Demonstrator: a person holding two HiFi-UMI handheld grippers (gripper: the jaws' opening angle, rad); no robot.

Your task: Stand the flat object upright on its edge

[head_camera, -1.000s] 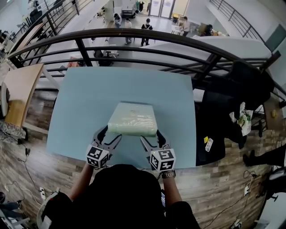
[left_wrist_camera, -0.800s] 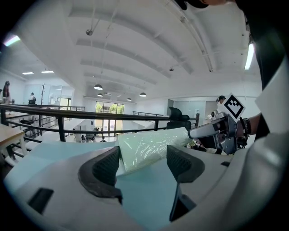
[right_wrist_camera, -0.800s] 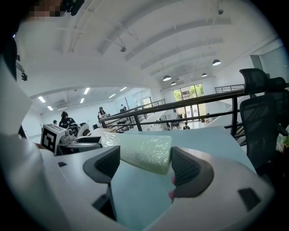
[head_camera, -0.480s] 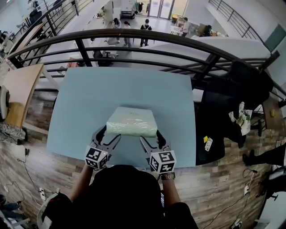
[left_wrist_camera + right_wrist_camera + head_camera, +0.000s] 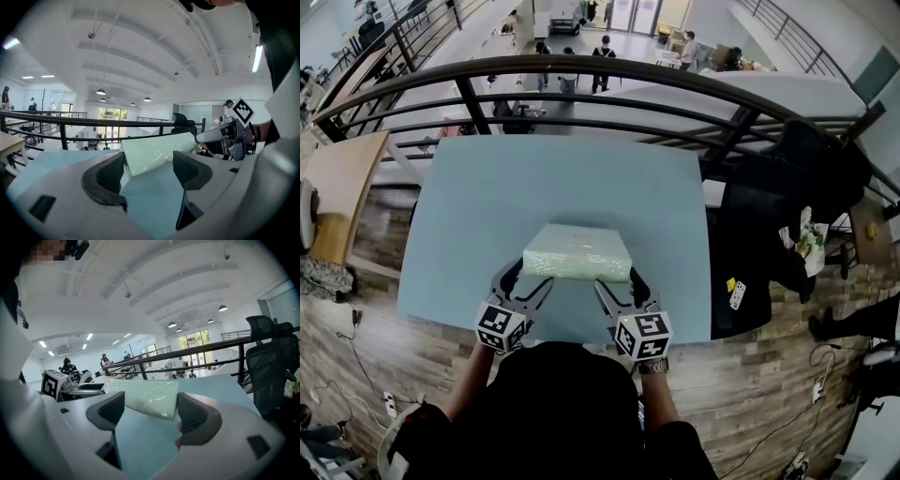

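Though lying mid-way on lt-blue table [image 5: 459, 216] w/ near edge toward person, looks tipped in both gripper views, pale-green plastic-wrapped flat pack [image 5: 577, 251]; can't tell if near edge is off the top. L gripper [image 5: 528, 281]: jaws apart, unclenched, pack's near-left corner btwn pads, not squeezed. R gripper [image 5: 619, 284]: jaws likewise spread, near-right corner btwn them, no grip; black railing [image 5: 469, 105] beyond table's far edge.
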